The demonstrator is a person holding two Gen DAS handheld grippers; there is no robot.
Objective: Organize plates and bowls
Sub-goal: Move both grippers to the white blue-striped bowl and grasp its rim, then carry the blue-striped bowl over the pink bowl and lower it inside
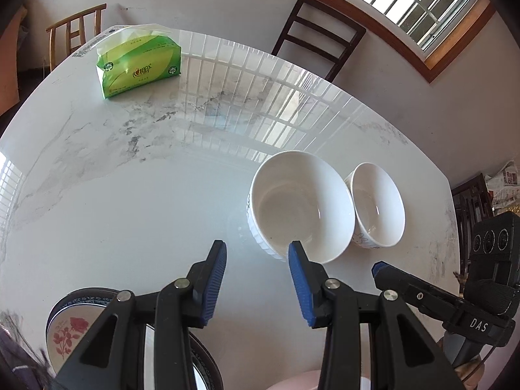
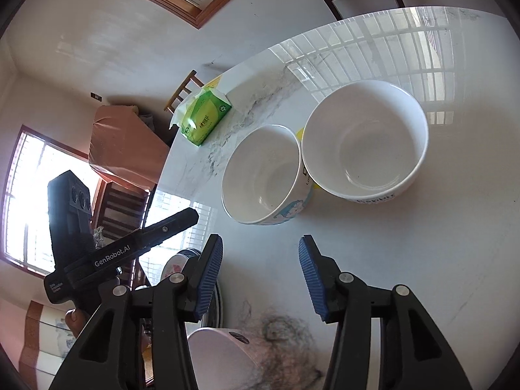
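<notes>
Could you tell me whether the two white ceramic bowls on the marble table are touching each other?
Touching. In the right wrist view, the smaller white bowl has its rim pressed against the side of the larger white bowl, with no table showing between them there.

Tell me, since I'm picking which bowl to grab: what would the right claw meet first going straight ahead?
Probably the smaller bowl with the cartoon print. The right claw is open and empty; depth is unclear.

Wrist views angled down, sharing bowls
</notes>
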